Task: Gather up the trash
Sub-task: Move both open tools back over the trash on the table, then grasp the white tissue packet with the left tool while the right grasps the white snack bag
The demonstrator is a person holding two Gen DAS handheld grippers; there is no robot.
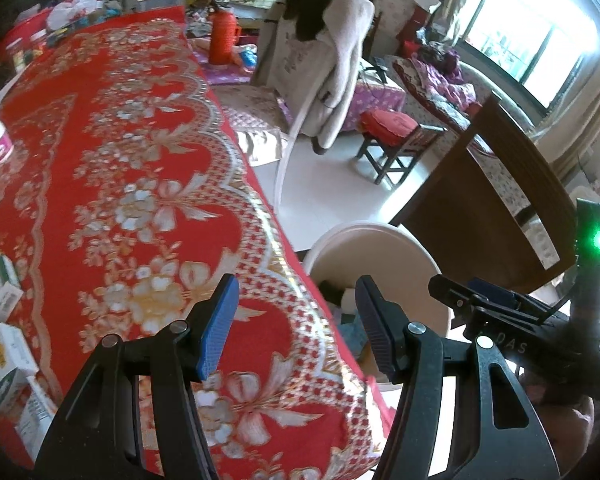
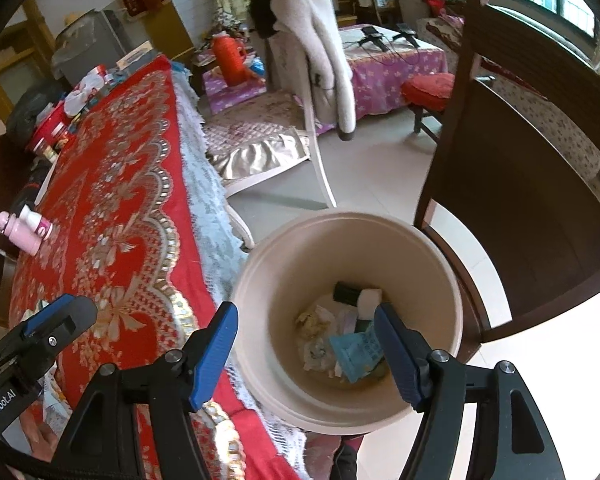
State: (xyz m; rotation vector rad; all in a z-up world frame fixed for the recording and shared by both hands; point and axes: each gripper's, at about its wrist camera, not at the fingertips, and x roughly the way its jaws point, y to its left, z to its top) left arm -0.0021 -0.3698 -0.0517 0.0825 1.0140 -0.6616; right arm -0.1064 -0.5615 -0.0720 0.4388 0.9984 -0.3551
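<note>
A beige trash bin stands on the floor beside the table's edge, holding several scraps: a blue wrapper, white paper and a dark piece. My right gripper hovers open above the bin's mouth, nothing between its blue pads. My left gripper is open and empty over the near corner of the red floral tablecloth, with the bin just past its right finger. Small white and green boxes lie at the tablecloth's left edge. The right gripper's body shows at the right of the left wrist view.
A dark wooden chair stands right of the bin. A chair draped with a pale coat sits beyond on the tiled floor. A pink bottle lies on the table's left; clutter fills its far end. A red thermos stands behind.
</note>
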